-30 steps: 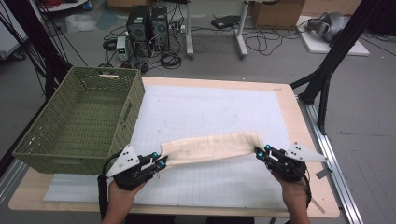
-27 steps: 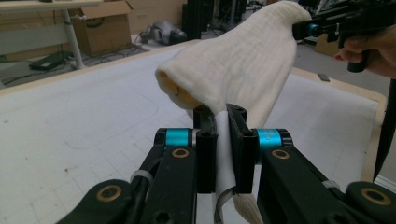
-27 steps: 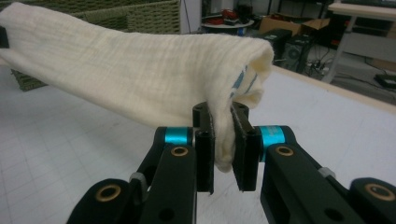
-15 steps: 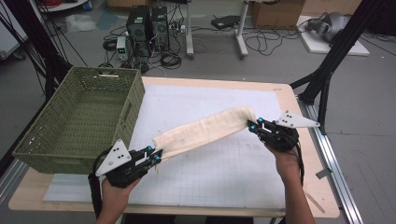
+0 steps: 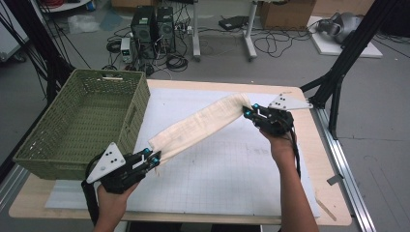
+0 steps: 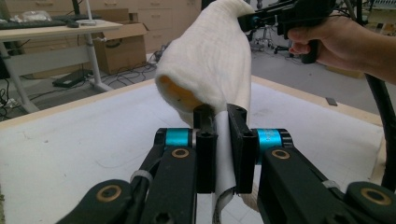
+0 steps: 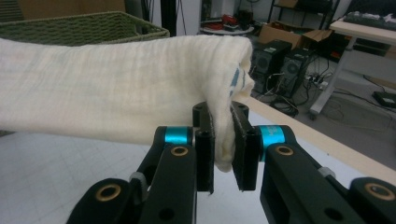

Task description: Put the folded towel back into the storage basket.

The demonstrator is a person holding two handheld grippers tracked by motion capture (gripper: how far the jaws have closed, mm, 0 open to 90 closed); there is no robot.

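A cream folded cloth point(image 5: 198, 124) hangs stretched in the air above the white gridded mat point(image 5: 217, 174). My left gripper point(image 5: 155, 158) is shut on its near end, close to the basket's front corner. My right gripper point(image 5: 248, 112) is shut on its far end, higher and toward the table's back right. In the left gripper view the cloth point(image 6: 210, 60) rises from my jaws, pinched at the left gripper point(image 6: 222, 135), up to the other gripper held by a hand. In the right gripper view the cloth point(image 7: 116, 88) runs off to the left from the right gripper point(image 7: 223, 140).
A green woven basket point(image 5: 116, 77), with nothing in it, stands on the table's left side. Black frame legs point(image 5: 338, 72) rise at the right edge. Computers and cables lie on the floor behind the table.
My right gripper has carried its end of the cloth up and away toward the back of the table. The cloth now slants from near left to far right. The left gripper has risen a little.
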